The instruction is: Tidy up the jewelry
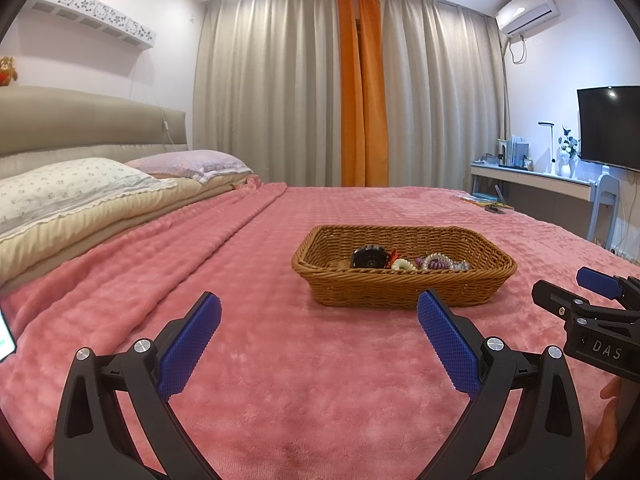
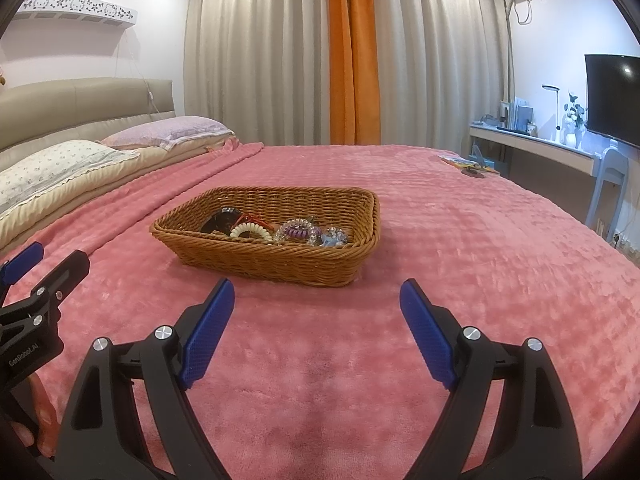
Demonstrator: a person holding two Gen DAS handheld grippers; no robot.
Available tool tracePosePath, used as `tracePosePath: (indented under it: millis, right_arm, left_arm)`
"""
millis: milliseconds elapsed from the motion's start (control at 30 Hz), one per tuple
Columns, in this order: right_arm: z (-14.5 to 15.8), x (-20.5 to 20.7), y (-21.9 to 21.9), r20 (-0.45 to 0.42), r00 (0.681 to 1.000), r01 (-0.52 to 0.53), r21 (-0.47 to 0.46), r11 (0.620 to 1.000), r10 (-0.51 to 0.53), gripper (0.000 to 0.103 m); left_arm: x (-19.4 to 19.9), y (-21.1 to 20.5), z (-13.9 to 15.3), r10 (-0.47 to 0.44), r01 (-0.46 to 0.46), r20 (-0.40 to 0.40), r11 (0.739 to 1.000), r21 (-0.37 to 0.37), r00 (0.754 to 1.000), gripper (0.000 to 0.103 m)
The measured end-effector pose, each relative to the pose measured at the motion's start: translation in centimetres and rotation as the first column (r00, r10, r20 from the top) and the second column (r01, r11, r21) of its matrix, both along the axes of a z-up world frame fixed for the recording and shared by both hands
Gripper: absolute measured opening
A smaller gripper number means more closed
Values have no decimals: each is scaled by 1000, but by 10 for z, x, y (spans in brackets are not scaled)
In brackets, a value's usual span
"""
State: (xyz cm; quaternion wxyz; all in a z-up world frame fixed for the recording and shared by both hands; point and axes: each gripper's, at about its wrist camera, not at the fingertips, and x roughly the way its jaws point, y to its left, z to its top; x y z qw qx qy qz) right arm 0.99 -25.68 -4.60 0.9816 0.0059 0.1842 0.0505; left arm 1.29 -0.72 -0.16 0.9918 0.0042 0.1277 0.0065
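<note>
A brown woven wicker basket stands on the bed with the pink plush blanket, and the jewelry lies inside it: a black wristwatch, a cream coil bracelet, a purple spiral band and some clear bead pieces. The left hand-held gripper and the right hand-held gripper both hover low over the blanket, just before the near wall of the basket, and both have the blue pads spread wide with nothing between them.

The task looks nearly at its beginning or its end; I cannot tell which. If a piece must be taken out, I think it is better to come from above, over the rim, and to close on one item only, because the pieces lie touching each other and a coil may drag its neighbour.

The right wrist view looks deeper into the basket and shows a small light blue piece near the right corner, which the left view does not show. The left view shows the watch face more clearly.
</note>
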Motion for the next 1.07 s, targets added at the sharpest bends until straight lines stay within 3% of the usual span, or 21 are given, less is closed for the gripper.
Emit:
tracePosePath:
  millis: [1067]
  right_arm:
    - [1,0,1,-3,1000,1,3,1000,-1,82]
  left_arm:
    - [-1,0,-3,-27,27,-12,1000,-7,1000,96]
